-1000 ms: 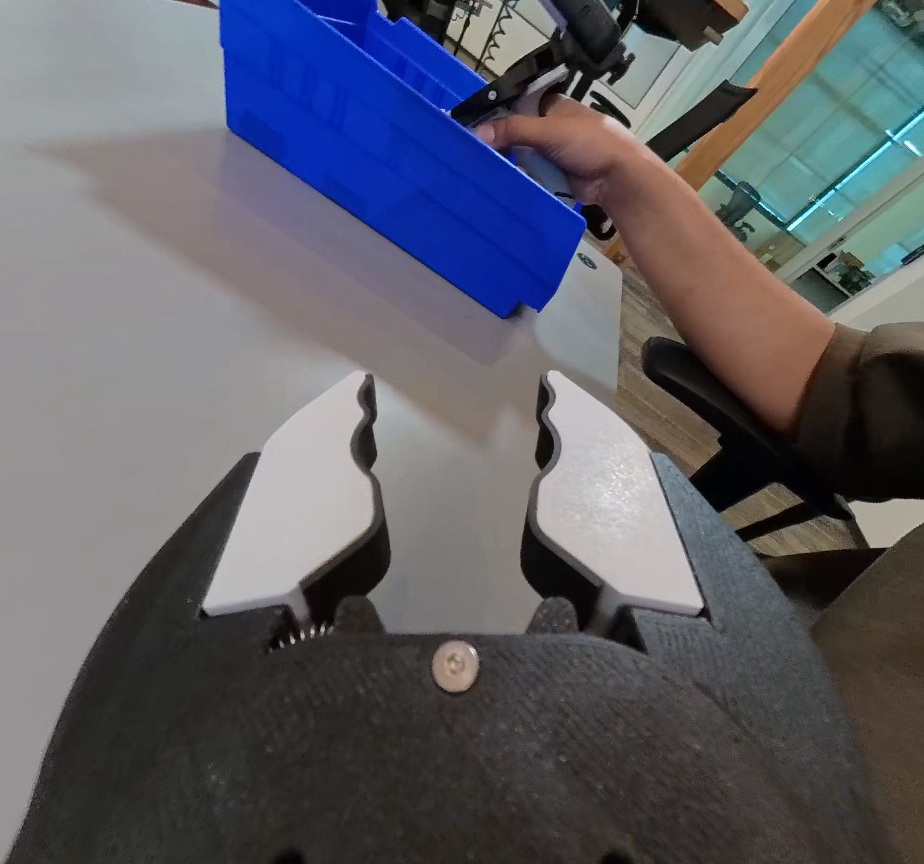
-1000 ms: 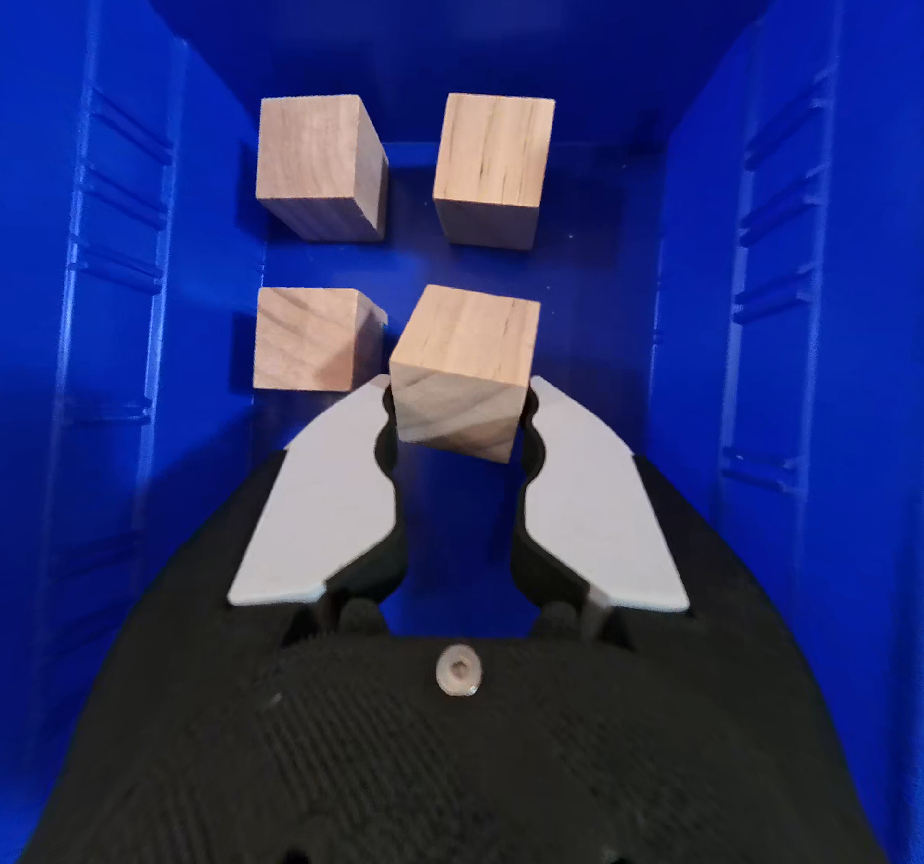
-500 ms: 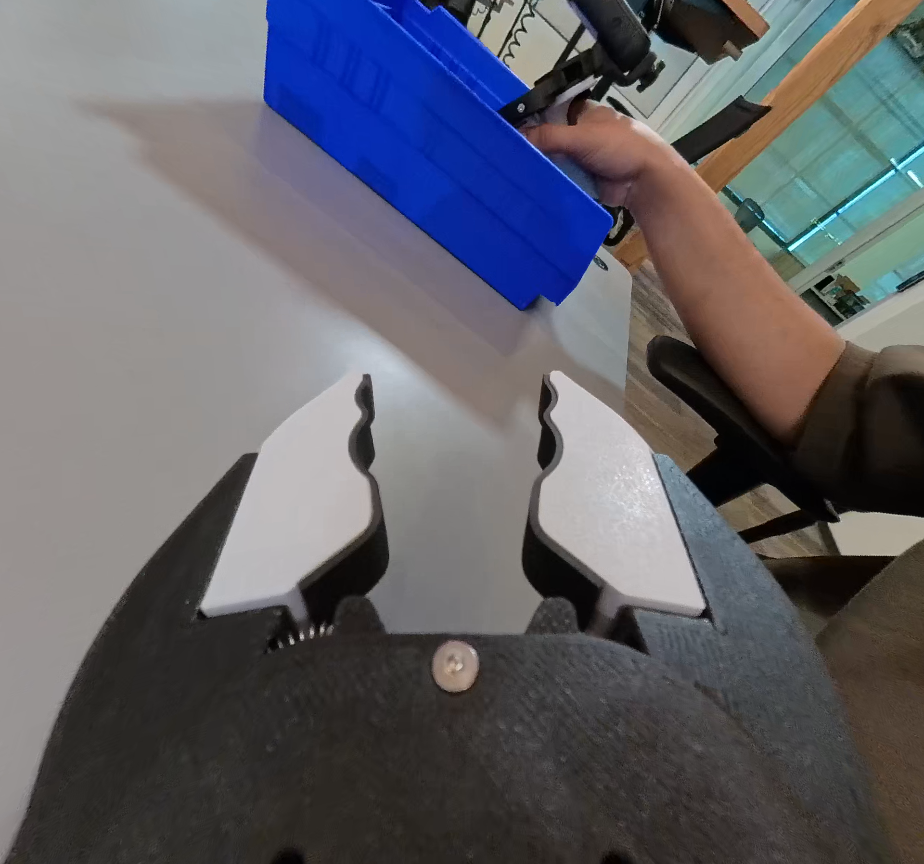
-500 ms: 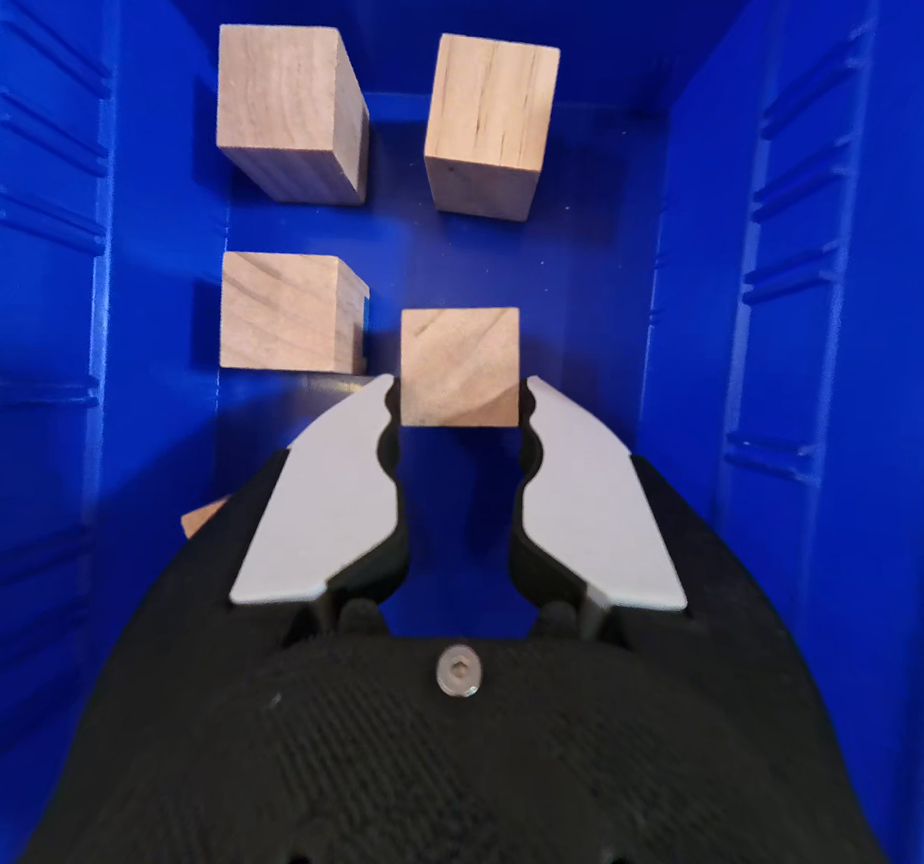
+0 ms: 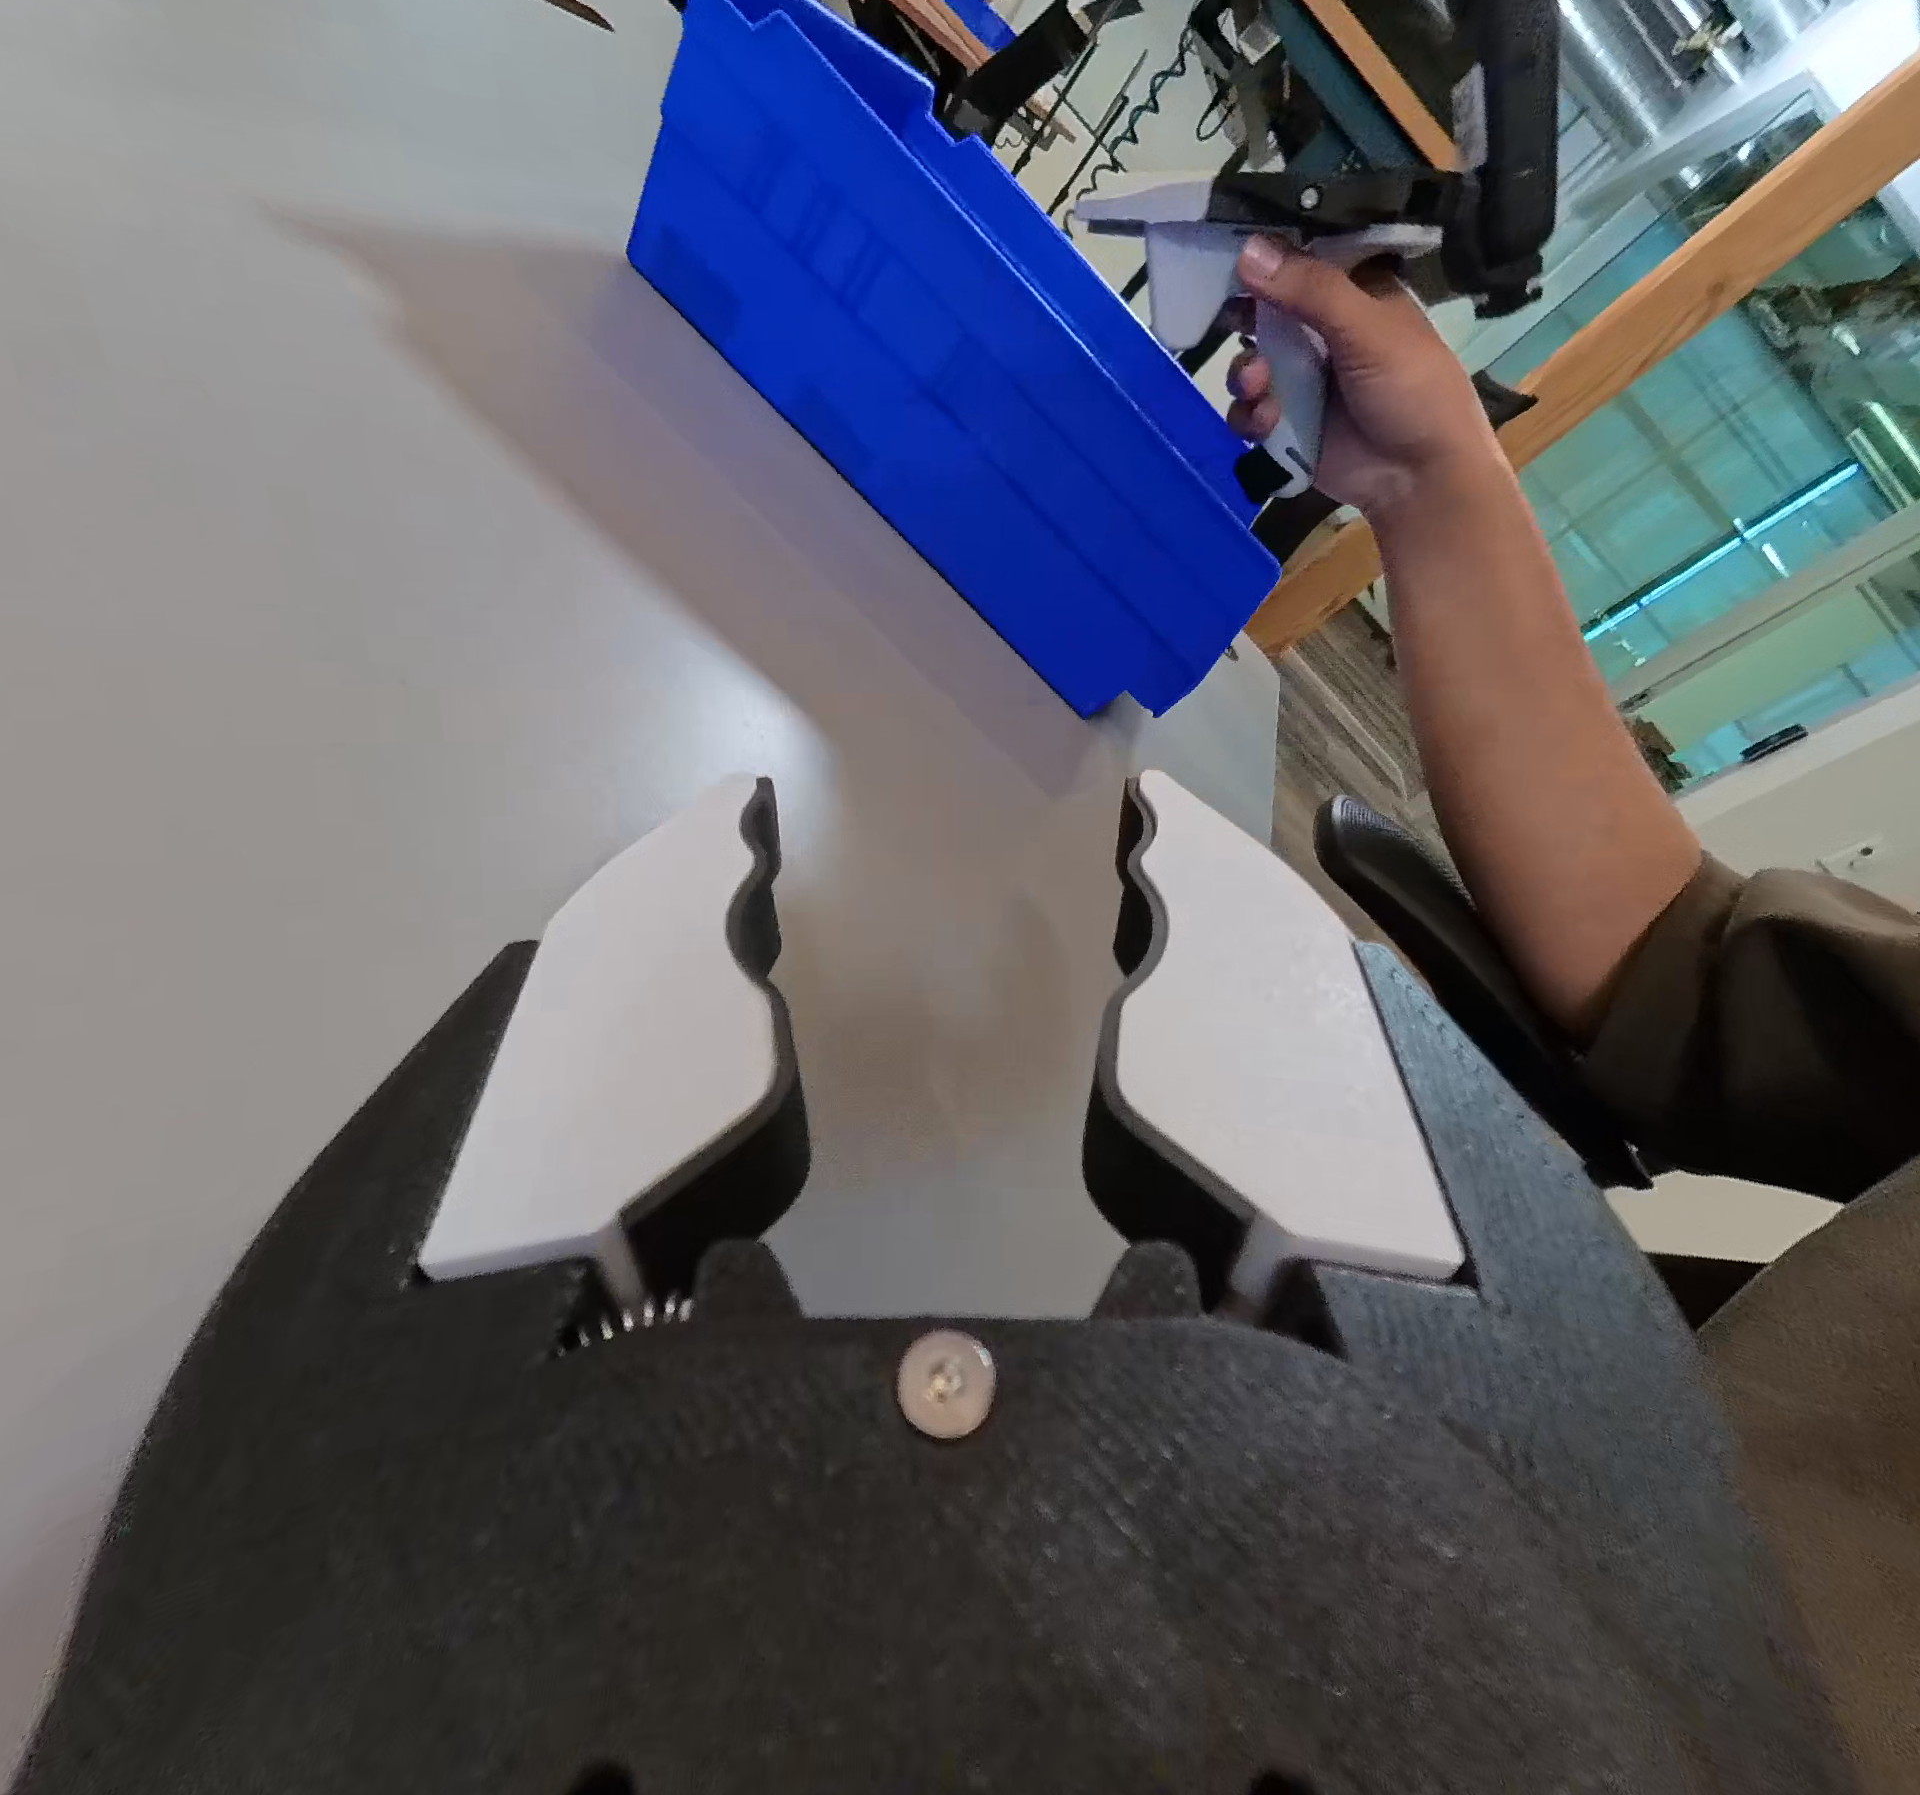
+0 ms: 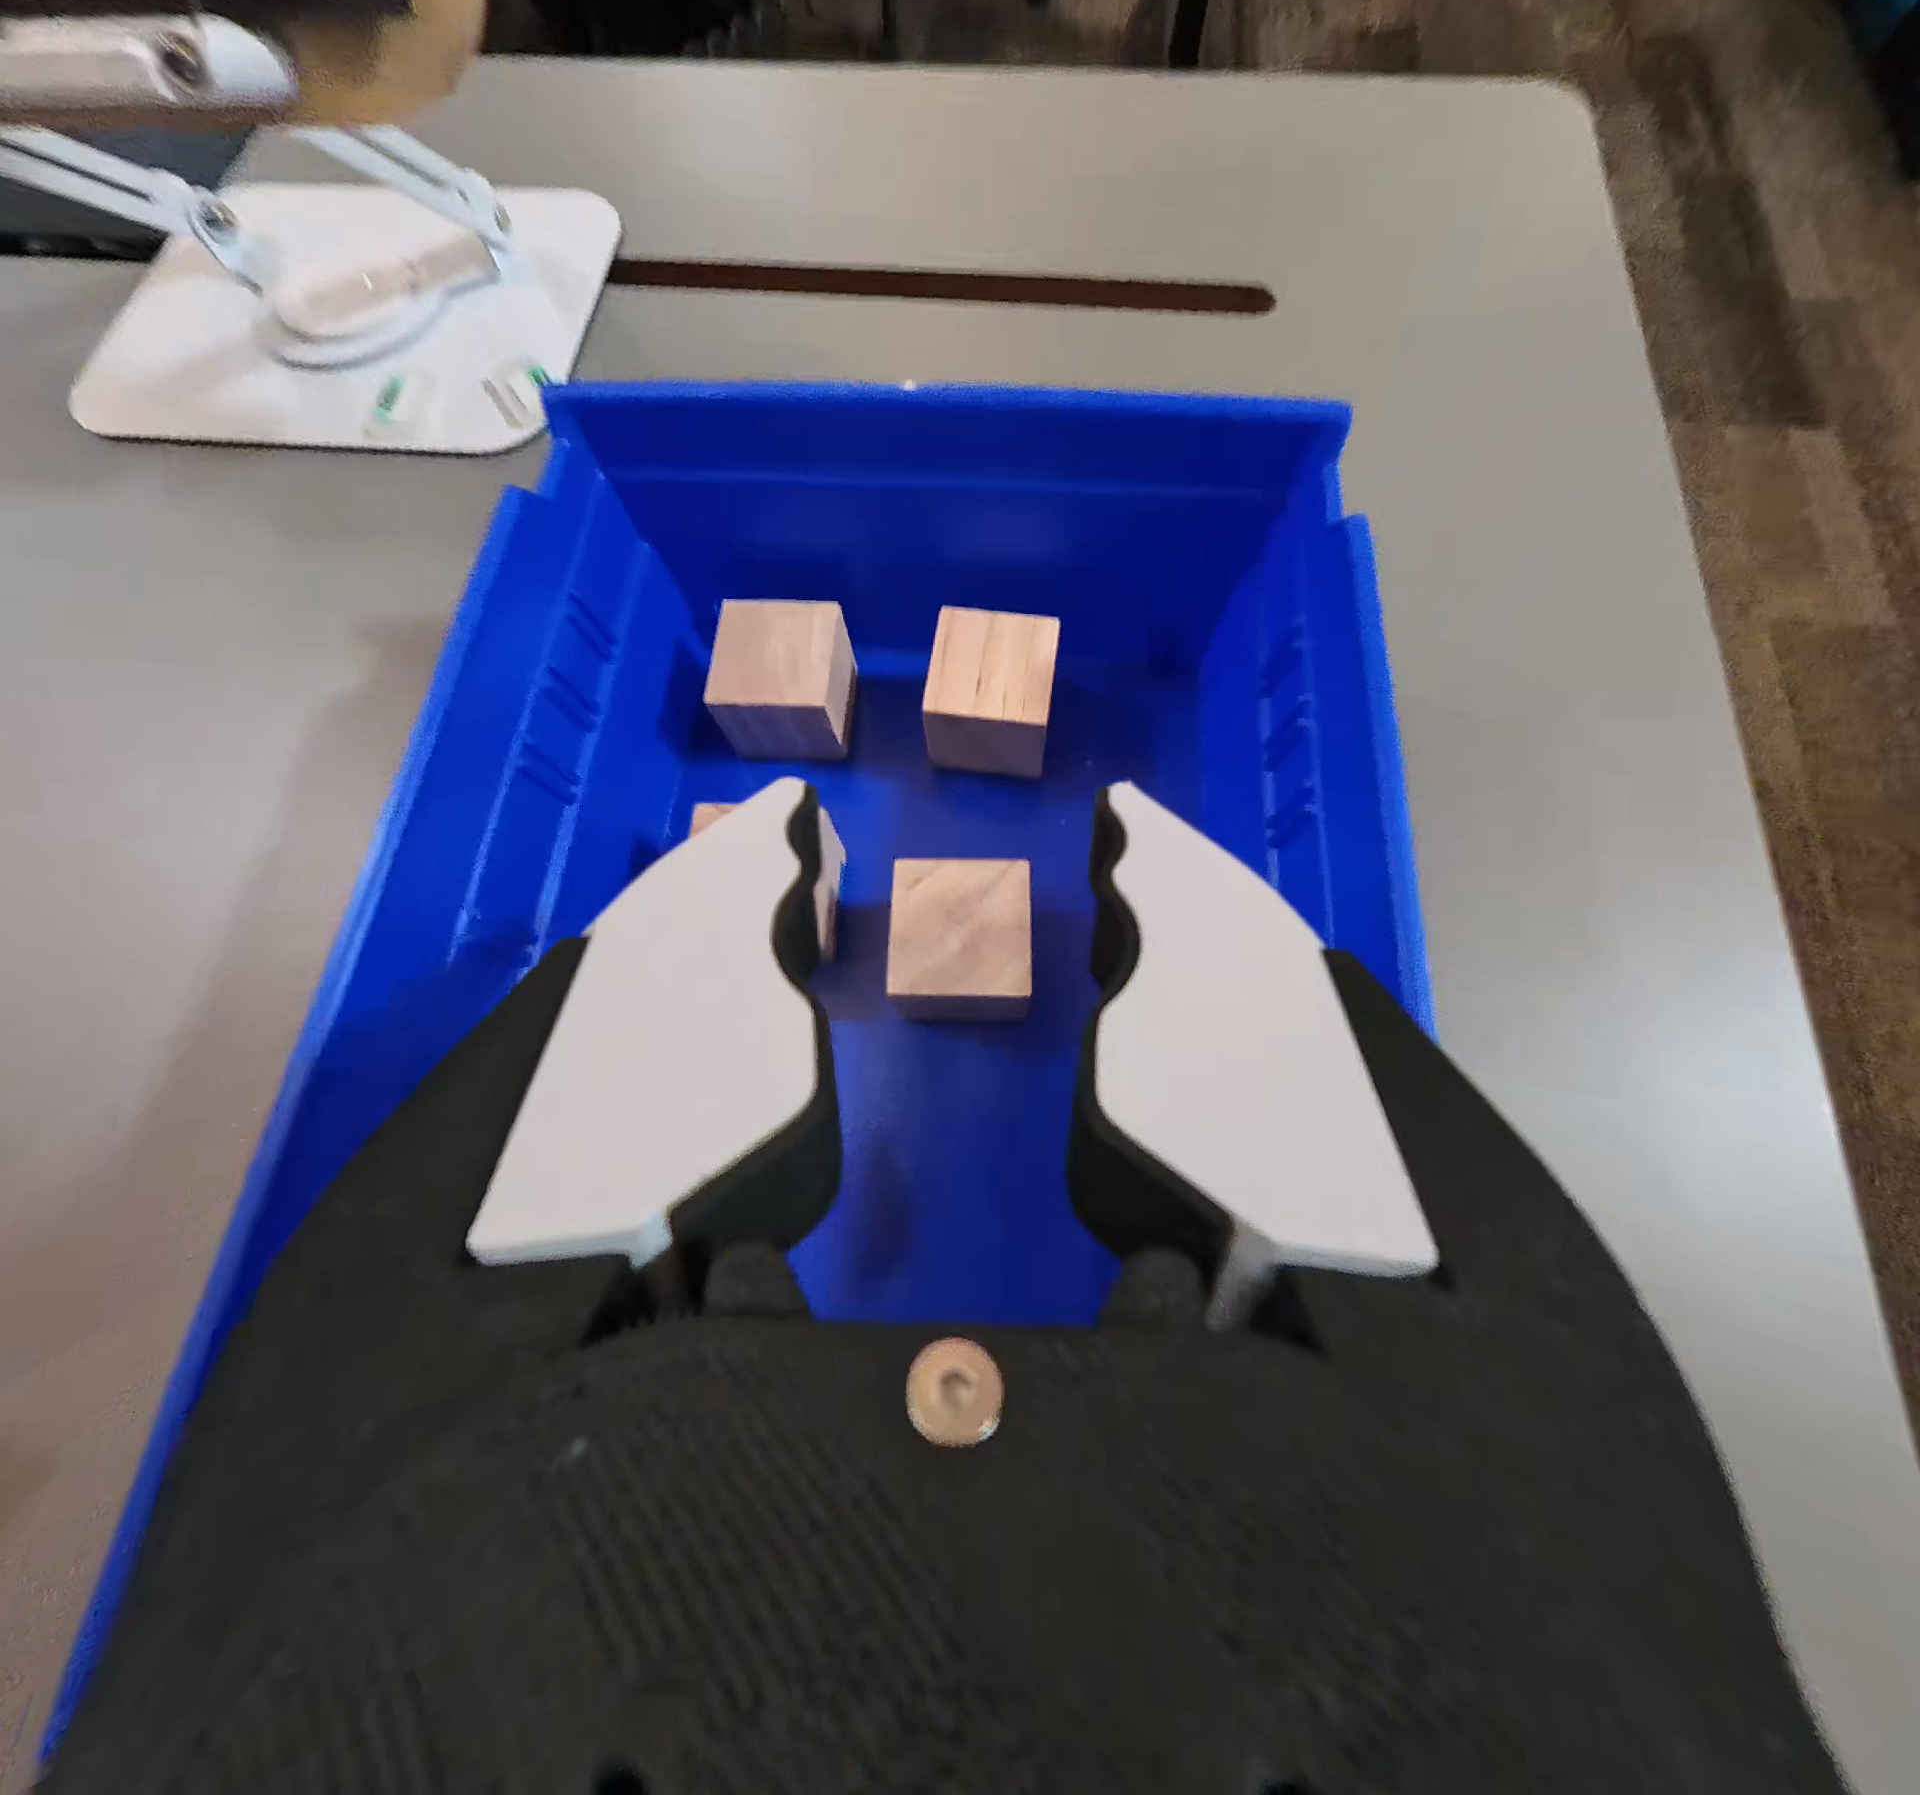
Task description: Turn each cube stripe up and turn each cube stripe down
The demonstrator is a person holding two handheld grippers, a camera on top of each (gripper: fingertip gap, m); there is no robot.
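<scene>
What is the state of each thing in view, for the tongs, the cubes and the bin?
left tongs: open, empty, above the grey table.
right tongs: open, empty, above the bin.
blue bin: upright on the table, holding the cubes.
near cube: resting on the bin floor, plain wood up, free.
far two cubes: resting, no stripe visible.
left cube: mostly hidden.

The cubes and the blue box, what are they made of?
The cubes look like bare, unpainted wood: pale tan with grain lines on their faces and a matte surface. The blue bin looks like moulded plastic: one even colour, smooth with a slight sheen, and ribs pressed into its side walls. No stripe shows on any cube face in view.
</scene>
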